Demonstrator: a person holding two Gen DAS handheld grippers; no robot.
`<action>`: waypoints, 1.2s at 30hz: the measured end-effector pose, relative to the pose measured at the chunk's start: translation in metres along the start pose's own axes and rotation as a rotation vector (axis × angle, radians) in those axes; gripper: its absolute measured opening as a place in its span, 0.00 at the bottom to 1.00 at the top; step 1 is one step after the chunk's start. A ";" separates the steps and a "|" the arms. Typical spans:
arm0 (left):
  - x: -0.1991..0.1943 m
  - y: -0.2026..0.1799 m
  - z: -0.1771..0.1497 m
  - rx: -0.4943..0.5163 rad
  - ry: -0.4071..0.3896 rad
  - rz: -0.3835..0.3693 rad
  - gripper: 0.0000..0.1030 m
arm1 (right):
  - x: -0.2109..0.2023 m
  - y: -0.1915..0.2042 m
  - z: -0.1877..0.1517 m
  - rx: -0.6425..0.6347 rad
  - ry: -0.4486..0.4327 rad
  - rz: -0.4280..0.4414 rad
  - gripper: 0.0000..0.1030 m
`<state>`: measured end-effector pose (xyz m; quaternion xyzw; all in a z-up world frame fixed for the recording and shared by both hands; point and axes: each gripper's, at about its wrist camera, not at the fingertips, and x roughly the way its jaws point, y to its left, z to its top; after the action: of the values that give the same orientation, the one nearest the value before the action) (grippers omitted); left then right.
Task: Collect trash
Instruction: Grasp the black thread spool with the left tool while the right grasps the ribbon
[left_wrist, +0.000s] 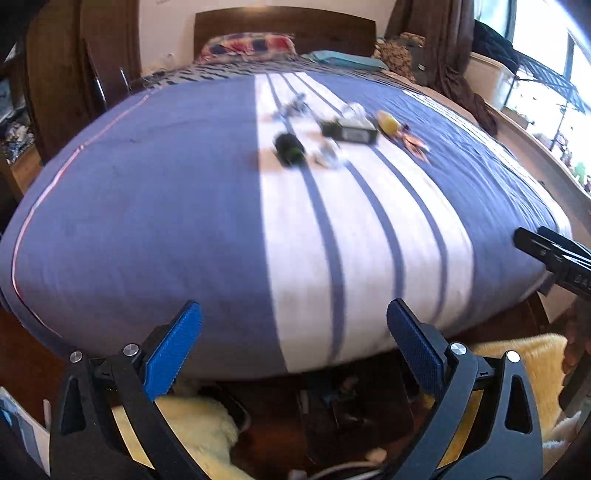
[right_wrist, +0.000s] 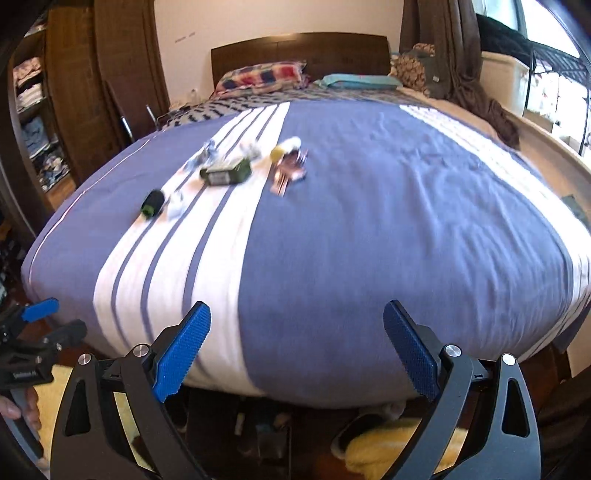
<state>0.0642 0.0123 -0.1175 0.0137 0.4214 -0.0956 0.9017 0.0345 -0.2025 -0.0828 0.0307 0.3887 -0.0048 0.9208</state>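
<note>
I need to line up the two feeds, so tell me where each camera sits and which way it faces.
Left wrist: on the left tongs at the foot of the bed, facing the headboard; its open blue pads and the right tongs' tip show.
Right wrist: on the right tongs, same direction; the left tongs and a hand show.
Shared: the bed and trash pile.

Each gripper, the left gripper (left_wrist: 294, 317) and the right gripper (right_wrist: 297, 317), has black angular arms with triangular cut-outs, round silver screw heads at the pivots, and blue textured pads (left_wrist: 173, 349) lining its fingers. The left gripper's black body carries small white lettering in the right wrist view, gripped by a bare-skinned hand (right_wrist: 20, 410).
</note>
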 end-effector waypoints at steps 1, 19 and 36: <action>0.001 0.000 0.005 0.000 -0.004 0.004 0.92 | 0.003 -0.002 0.007 0.000 -0.005 -0.005 0.92; 0.067 0.020 0.103 -0.049 -0.048 0.034 0.85 | 0.091 0.008 0.086 -0.021 0.008 -0.011 0.92; 0.139 0.010 0.136 -0.021 0.040 -0.003 0.49 | 0.175 0.016 0.124 -0.045 0.096 -0.039 0.53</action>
<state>0.2563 -0.0143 -0.1364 0.0053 0.4402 -0.0925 0.8931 0.2462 -0.1910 -0.1209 0.0026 0.4329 -0.0124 0.9013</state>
